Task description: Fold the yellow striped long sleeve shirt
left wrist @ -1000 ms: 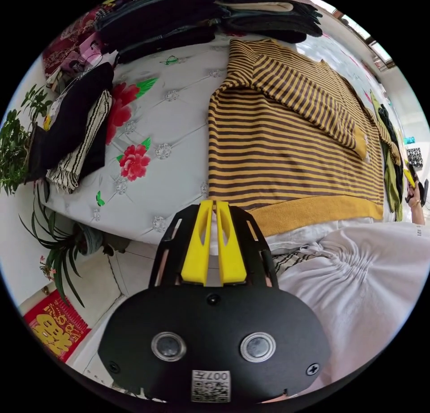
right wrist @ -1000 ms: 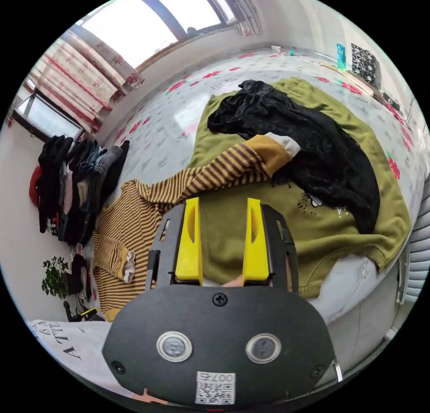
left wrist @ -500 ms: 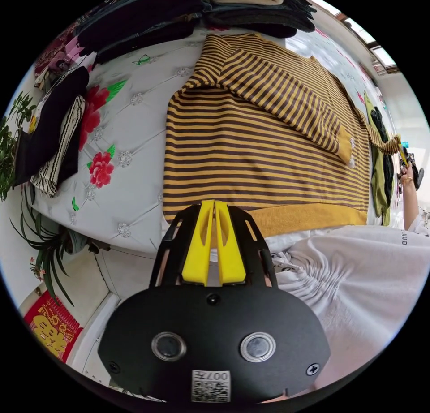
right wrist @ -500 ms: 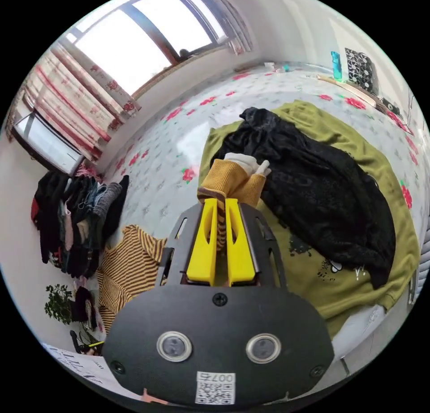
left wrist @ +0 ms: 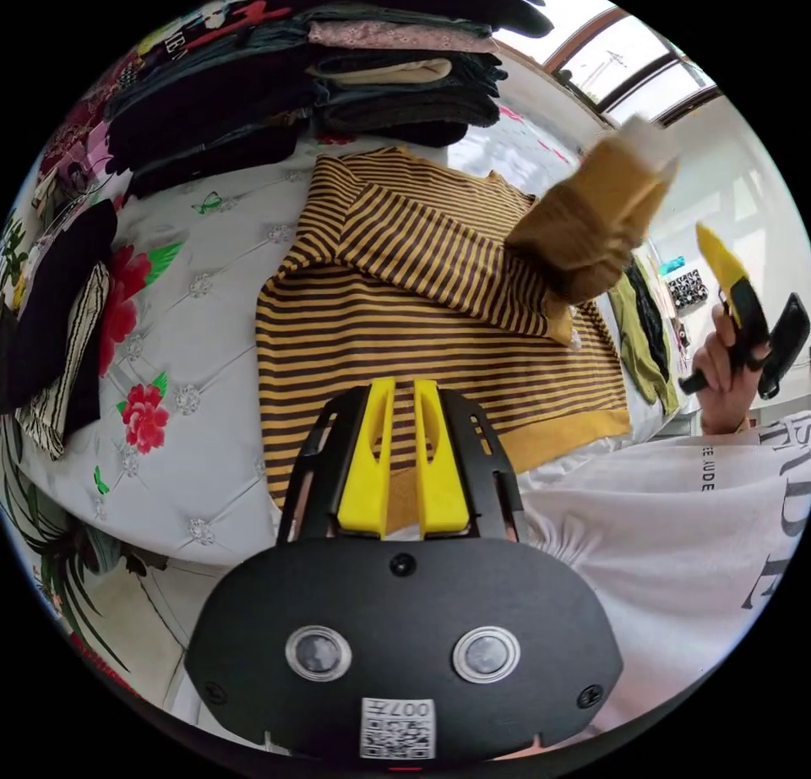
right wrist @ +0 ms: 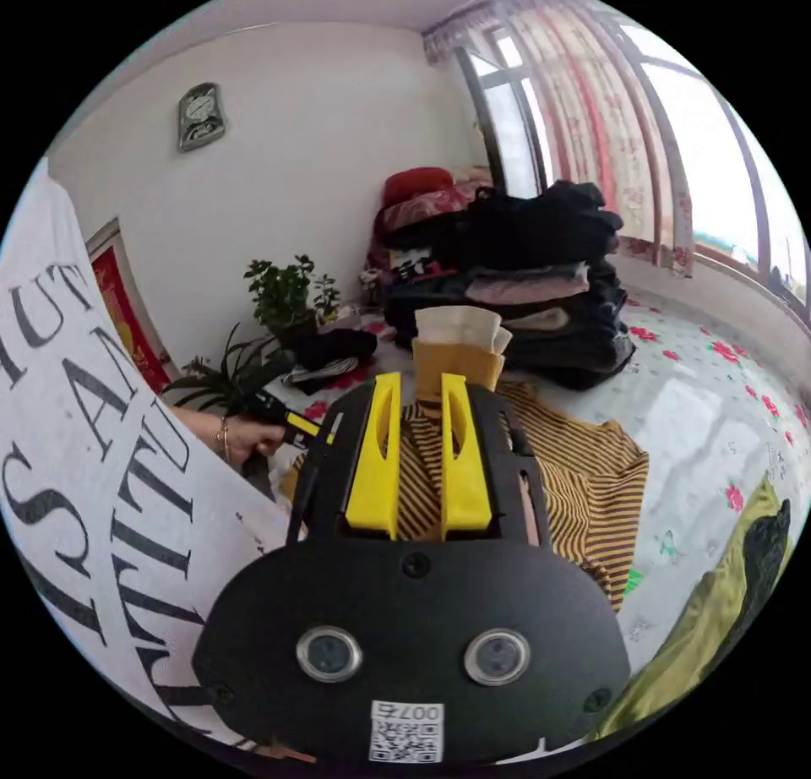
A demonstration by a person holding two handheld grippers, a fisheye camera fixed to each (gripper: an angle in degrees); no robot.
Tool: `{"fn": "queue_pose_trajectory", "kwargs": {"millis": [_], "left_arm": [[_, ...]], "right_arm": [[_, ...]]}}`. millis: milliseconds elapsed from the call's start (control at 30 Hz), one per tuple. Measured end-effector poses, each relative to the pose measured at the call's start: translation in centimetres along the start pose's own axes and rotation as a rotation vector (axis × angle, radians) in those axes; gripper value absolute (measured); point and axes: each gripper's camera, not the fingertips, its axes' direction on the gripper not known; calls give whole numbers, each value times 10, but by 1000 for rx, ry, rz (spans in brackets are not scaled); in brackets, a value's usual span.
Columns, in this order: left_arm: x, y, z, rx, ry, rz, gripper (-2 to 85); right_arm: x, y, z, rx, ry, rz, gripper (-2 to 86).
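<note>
The yellow and brown striped shirt [left wrist: 405, 306] lies flat on the bed, with one sleeve folded across its chest. My left gripper [left wrist: 405, 384] hovers over the shirt's yellow hem, its jaws a narrow gap apart with nothing pinched. The other sleeve's cuff [left wrist: 600, 204] is blurred in the air above the shirt, apart from my right gripper [left wrist: 714, 247], which a hand holds up. In the right gripper view, my right gripper [right wrist: 420, 379] has its jaws slightly parted. The cuff [right wrist: 456, 356] stands just past the tips and stripes show between them. The shirt [right wrist: 591, 483] lies below.
A tall stack of folded clothes [left wrist: 338, 78] sits at the far edge of the floral quilt [left wrist: 186, 340]. Black and striped garments [left wrist: 59, 323] lie at the left. A green garment [left wrist: 642, 340] lies beyond the shirt. The person's white top [left wrist: 676, 542] is close by. A potted plant [right wrist: 279, 297] stands by the wall.
The right gripper swung the sleeve from over the green garment back above the shirt, and its jaws widened. The left gripper's jaws parted slightly over the hem.
</note>
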Motion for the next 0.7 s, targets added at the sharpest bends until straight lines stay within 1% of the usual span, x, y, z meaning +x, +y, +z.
{"fn": "queue_pose_trajectory", "kwargs": {"millis": [33, 67, 133, 267, 367, 433, 567, 633, 700], "left_arm": [[-11, 4, -1, 2, 11, -2, 55], [-22, 7, 0, 1, 32, -6, 63], [-38, 10, 2, -3, 64, -12, 71], [-62, 1, 11, 1, 124, -22, 83], [-69, -16, 23, -23, 148, -13, 90], [-69, -27, 32, -41, 140, 3, 91], [-56, -50, 55, -99, 63, 54, 83], [-47, -56, 57, -112, 5, 96, 79], [-44, -58, 57, -130, -25, 128, 77]], "right_arm": [[-8, 11, 23, -98, -33, -2, 45], [-9, 16, 31, -136, -41, 2, 45], [-4, 34, 52, -239, -2, 28, 46], [38, 49, 58, -290, 158, 152, 44], [91, 61, 67, -330, 283, 291, 41], [133, 70, 81, -375, 336, 395, 37], [180, 77, 120, -472, 397, 479, 27], [203, 90, 153, -610, 437, 504, 21], [204, 95, 145, -559, 435, 448, 15]]}}
